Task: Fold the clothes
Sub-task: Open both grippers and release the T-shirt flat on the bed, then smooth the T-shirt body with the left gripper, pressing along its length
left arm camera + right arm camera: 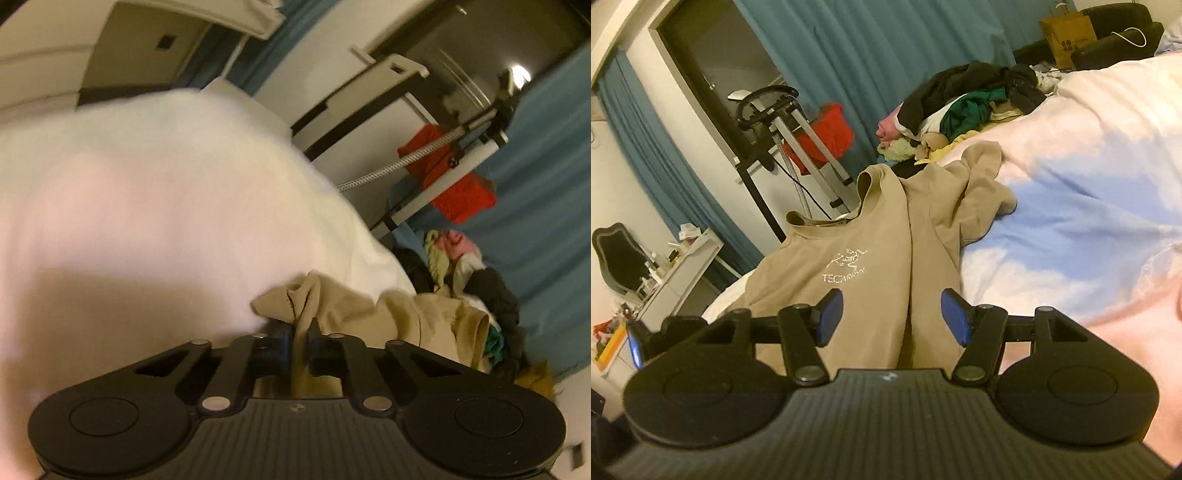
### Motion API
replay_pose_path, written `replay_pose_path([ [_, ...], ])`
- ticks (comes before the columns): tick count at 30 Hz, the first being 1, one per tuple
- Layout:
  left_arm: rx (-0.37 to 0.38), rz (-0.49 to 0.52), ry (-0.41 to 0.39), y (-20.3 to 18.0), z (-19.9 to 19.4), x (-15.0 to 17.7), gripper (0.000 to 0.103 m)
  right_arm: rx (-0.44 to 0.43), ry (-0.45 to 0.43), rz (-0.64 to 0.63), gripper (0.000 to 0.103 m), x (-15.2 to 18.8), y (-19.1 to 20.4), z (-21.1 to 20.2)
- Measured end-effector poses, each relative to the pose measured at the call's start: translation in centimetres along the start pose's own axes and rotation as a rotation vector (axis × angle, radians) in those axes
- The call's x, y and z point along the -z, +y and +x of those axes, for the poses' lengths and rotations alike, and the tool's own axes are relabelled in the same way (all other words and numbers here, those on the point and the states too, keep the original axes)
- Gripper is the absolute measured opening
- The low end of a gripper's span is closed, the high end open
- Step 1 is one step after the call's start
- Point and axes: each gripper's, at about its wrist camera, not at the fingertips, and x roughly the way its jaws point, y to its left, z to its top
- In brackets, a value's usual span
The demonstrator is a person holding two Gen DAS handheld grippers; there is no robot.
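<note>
- My right gripper [892, 314], bottom centre of frame, jaws wide, nothing held, hovering over the beige shirt [849, 258].
- Bed duvet [1071, 221] fills right half; shirt lies centre, logo up, one side folded over.
- Unfolded clothes pile [967, 99] upper centre.
- My left gripper [299, 332], lower centre, pinched narrow on a shirt bunch.
- Risk: small pinch may slip, or pulling drags the fold crooked.

Left gripper [299, 334] pinching beige shirt [343, 314], white duvet [147, 206] beyond, clothes pile [476, 280] right
</note>
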Motion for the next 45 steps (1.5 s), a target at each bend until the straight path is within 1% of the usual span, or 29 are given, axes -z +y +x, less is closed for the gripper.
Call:
replay_pose_path([
  [2,-0.047,0.098,-0.049,-1.7,0.1,-2.4,0.006,0.01,0.0,-0.022,0.062,0.1,0.3,0.3],
  [4,-0.111,0.182,-0.111,-3.7,0.0,-5.0,0.005,0.016,0.002,-0.048,0.062,0.3,0.7,0.6],
  [6,-0.196,0.254,-0.171,-5.5,0.2,-7.1,0.005,0.02,0.004,-0.072,0.062,0.5,1.0,1.0],
  [8,-0.269,0.32,-0.216,-7.0,1.0,-8.5,0.005,0.029,0.003,-0.101,0.062,0.5,1.4,1.3],
  [9,-0.296,0.334,-0.213,-7.2,1.8,-8.6,0.005,0.035,0.001,-0.115,0.062,0.6,1.5,1.5],
  [11,-0.343,0.346,-0.174,-7.1,3.6,-8.5,0.006,0.049,-0.005,-0.138,0.062,0.5,1.8,1.8],
  [12,-0.353,0.341,-0.155,-6.8,4.3,-8.4,0.008,0.055,-0.008,-0.146,0.062,0.5,1.8,1.9],
  [14,-0.323,0.299,-0.136,-5.4,4.6,-7.8,0.021,0.061,-0.011,-0.153,0.062,0.6,1.8,2.2],
  [15,-0.318,0.291,-0.127,-4.7,4.2,-7.4,0.033,0.064,-0.012,-0.156,0.062,0.6,1.8,2.3],
  [16,-0.317,0.294,-0.11,-4.1,3.7,-6.9,0.042,0.066,-0.013,-0.159,0.062,0.7,1.8,2.4],
  [19,-0.272,0.324,-0.039,-2.9,0.8,-5.4,0.046,0.064,-0.013,-0.166,0.062,0.7,1.9,2.7],
  [20,-0.248,0.339,-0.011,-2.6,-0.8,-4.6,0.047,0.058,-0.014,-0.163,0.062,0.7,1.9,2.6],
  [22,-0.196,0.381,0.05,-1.9,-4.7,-2.7,0.053,0.047,-0.02,-0.16,0.062,0.6,2.0,2.3],
  [23,-0.179,0.4,0.087,-1.6,-6.6,-1.5,0.054,0.041,-0.024,-0.16,0.062,0.6,2.1,2.0],
  [25,-0.136,0.414,0.176,-0.6,-10.9,1.7,0.054,0.033,-0.034,-0.167,0.062,0.5,2.4,1.4],
  [28,-0.062,0.353,0.369,1.4,-16.2,6.8,0.054,0.028,-0.055,-0.192,0.062,0.7,3.0,0.0],
  [31,-0.041,0.327,0.528,2.7,-20.3,11.7,0.054,0.039,-0.069,-0.229,0.062,0.9,3.7,-1.3],
  [33,-0.043,0.339,0.603,3.3,-22.4,14.4,0.054,0.041,-0.079,-0.252,0.062,1.1,4.2,-2.5],
  [34,-0.048,0.351,0.624,3.4,-23.2,15.4,0.054,0.041,-0.083,-0.263,0.062,1.2,4.4,-3.1],
  [38,-0.077,0.401,0.631,3.3,-25.2,16.9,0.053,0.058,-0.081,-0.27,0.062,1.8,4.5,-5.2],
  [40,-0.091,0.426,0.635,3.3,-26.2,17.6,0.047,0.067,-0.08,-0.274,0.062,2.1,4.5,-6.3],
  [41,-0.098,0.438,0.637,3.2,-26.7,18.0,0.046,0.072,-0.079,-0.275,0.062,2.3,4.5,-6.8],
  [42,-0.105,0.45,0.639,3.2,-27.2,18.4,0.041,0.076,-0.079,-0.277,0.062,2.4,4.5,-7.3],
  [43,-0.111,0.461,0.639,3.2,-27.7,18.6,0.033,0.081,-0.084,-0.276,0.062,2.4,4.4,-7.7],
  [45,-0.111,0.479,0.635,3.1,-28.4,18.4,0.023,0.08,-0.093,-0.257,0.062,2.2,4.0,-8.3],
])
